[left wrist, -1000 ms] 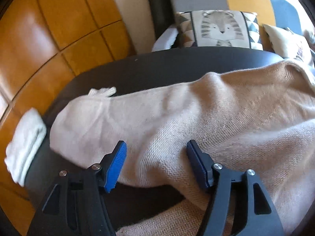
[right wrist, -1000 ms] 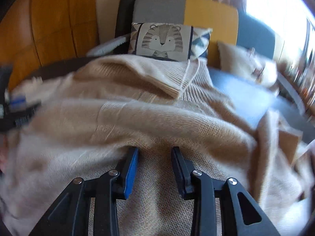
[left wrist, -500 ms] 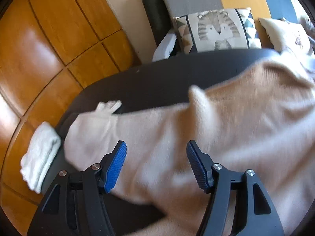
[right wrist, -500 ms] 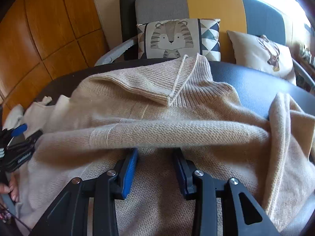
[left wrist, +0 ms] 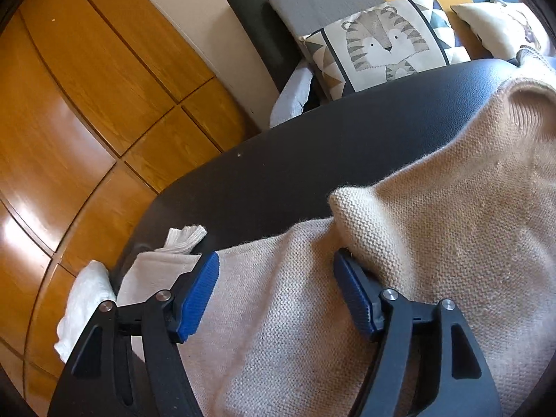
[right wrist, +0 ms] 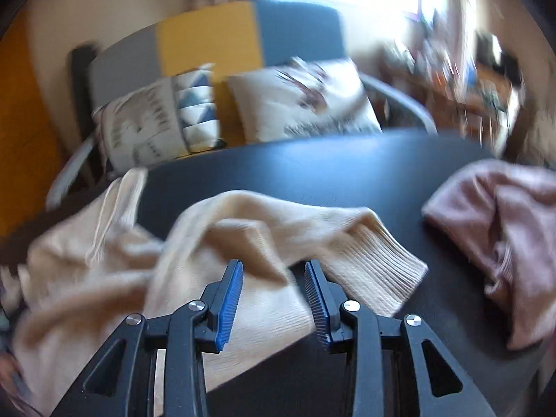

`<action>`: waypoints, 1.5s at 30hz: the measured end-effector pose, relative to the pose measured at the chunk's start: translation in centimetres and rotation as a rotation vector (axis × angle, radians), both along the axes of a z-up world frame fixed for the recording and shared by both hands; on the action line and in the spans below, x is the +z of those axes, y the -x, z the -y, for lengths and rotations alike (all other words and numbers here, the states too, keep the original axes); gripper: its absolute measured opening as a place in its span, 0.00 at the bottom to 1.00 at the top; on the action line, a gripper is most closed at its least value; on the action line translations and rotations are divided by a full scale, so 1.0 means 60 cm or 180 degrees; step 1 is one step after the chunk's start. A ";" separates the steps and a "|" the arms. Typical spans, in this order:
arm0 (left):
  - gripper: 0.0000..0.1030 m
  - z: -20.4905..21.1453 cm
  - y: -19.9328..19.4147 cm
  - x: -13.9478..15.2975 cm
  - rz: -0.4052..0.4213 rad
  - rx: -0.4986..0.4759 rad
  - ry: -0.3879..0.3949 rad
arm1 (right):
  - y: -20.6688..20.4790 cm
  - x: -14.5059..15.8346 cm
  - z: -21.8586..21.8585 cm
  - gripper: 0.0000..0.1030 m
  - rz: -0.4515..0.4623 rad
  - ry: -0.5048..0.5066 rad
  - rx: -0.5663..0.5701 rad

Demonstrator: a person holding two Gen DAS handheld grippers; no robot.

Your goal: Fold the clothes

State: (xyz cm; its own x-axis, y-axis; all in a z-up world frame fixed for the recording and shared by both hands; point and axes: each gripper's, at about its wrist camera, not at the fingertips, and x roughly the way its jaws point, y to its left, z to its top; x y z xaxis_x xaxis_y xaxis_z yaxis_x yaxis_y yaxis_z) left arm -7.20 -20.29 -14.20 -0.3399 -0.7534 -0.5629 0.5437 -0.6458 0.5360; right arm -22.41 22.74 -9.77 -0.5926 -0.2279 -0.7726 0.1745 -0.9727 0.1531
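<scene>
Beige knit sweater [left wrist: 399, 278] covers most of the black table [left wrist: 312, 160]. Only the left wrist view shows its sleeve end near the table's rim beside a white cloth [left wrist: 83, 305]; the left gripper [left wrist: 276, 292], jaws just widened, straddles the knit without pinching. Only the right view shows the ribbed cuff [right wrist: 375, 264], a pink garment [right wrist: 504, 236] well apart, and bare tabletop between; the right gripper [right wrist: 272, 295] hovers half-open, gripping nothing.

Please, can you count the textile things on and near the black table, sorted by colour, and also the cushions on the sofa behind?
Beige: 1, the knit sweater
Pink: 1, a crumpled garment
White: 2, a folded cloth hanging at the table's edge and a small piece beside the sweater
Cushions: 2, a tiger cushion and a cream cushion
Total: 6
</scene>
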 end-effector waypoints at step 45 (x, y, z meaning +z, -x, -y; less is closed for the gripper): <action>0.70 0.000 0.001 -0.013 -0.0201 0.0061 0.0150 | 0.018 0.082 -0.051 0.03 -0.0149 0.1186 0.0409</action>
